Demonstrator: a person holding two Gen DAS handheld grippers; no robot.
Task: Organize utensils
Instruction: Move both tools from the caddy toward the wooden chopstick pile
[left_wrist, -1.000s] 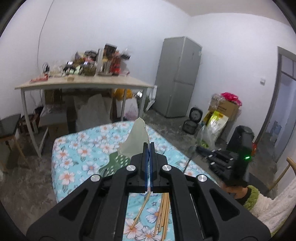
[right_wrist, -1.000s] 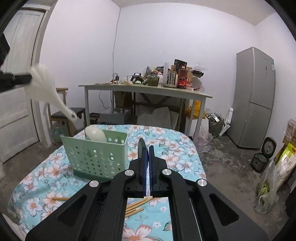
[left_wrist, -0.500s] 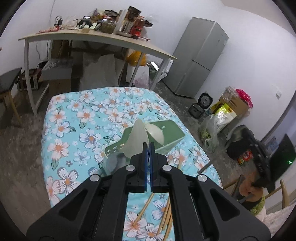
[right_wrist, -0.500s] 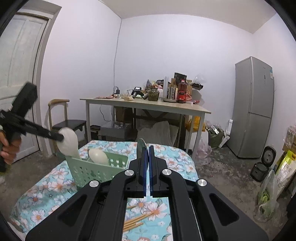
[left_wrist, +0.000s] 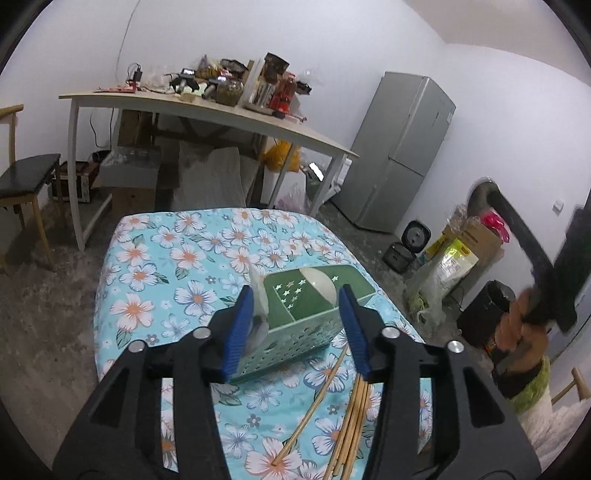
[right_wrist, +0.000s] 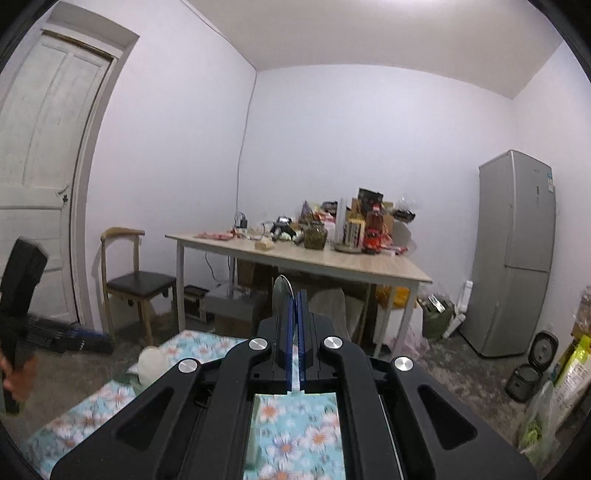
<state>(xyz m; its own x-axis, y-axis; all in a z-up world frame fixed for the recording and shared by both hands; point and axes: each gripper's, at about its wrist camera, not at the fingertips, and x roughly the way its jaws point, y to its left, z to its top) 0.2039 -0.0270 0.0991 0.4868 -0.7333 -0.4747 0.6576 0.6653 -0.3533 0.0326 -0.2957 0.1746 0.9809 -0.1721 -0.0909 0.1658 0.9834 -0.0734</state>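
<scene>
Basket (left_wrist: 291, 343) dead ahead and just below my left claw (left_wrist: 294, 295), green, star-punched, sitting on the flowered bench (left_wrist: 147, 258). Left claw is spread wide, one blue pad on each side of the basket's width, gripping nothing. A pale scoop (left_wrist: 258, 299) leans against the left pad only, bowl end up, its lower end blurred at the basket's near left corner. I can't tell whether that end is inside the wall or just outside it. A white spoon (left_wrist: 319, 282) stands in the far compartment.

My read: this is the release of the scoop into the basket. To do it well I'd keep the claw spread and lift straight up, not sideways, so the pad doesn't drag the scoop over the rim or tip the light basket. If the handle sits outside the wall, a small nudge inward with the left pad should seat it.

Right claw (right_wrist: 294, 295) is up high and looking across the room, fingers pressed together on a thin utensil (right_wrist: 280, 291). It shows edge-on with a rounded top, probably a spoon, though I won't swear to it. That grip looks narrow, so I'd carry it level and slow.

Chopsticks (left_wrist: 354, 413) lie loose on the bench just by the basket's near side, some in a bunch and one splayed off. They are not yet sorted, so plenty is left to do
</scene>
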